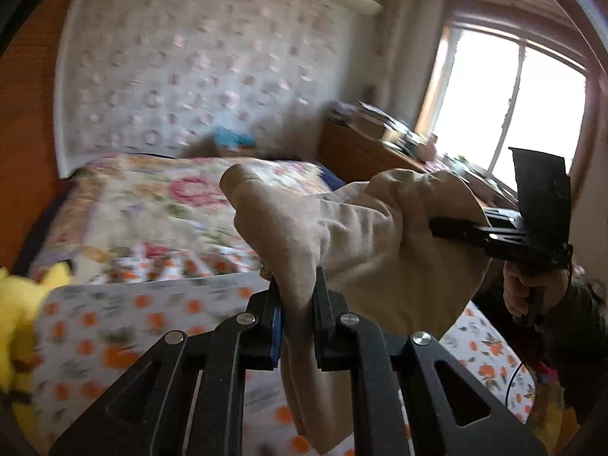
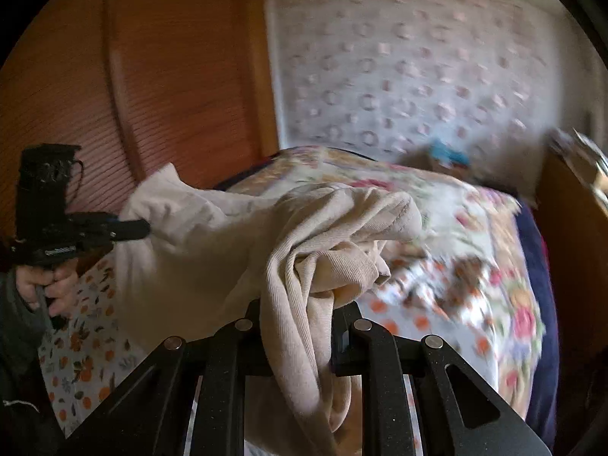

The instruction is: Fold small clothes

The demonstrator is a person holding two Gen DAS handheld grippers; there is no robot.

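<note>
Both grippers up off the bed (image 1: 125, 315), one beige garment (image 1: 342, 235) slung between them in the air.

My left gripper (image 1: 296, 285): fingers closed onto a bunched fold of the garment. The cloth comes straight up out of the pinch, bulges away to the right, and a tail of it hangs down over the gripper body toward the lens.

My right gripper (image 2: 300, 315): clamped on another gathered wad of the same cloth; ribbed weave shows clearly here. A long strip drapes down between the linkage arms, and the rest heaps up just ahead of the tips and runs off to the left.

Cross-check: from the left wrist view, my right gripper sits at the far right edge, its fingertips buried in the cloth's far end. From the right wrist view, my left gripper (image 2: 142, 230) is at far left, nose touching the pale corner of the garment (image 2: 212, 250), my bare hand (image 2: 51, 285) wrapped on the handle below.

Beneath: orange-print sheet, floral quilt (image 2: 475, 250) further back. Yellow plush toy (image 1: 19, 311) at the left edge. Background motion-blurred.
</note>
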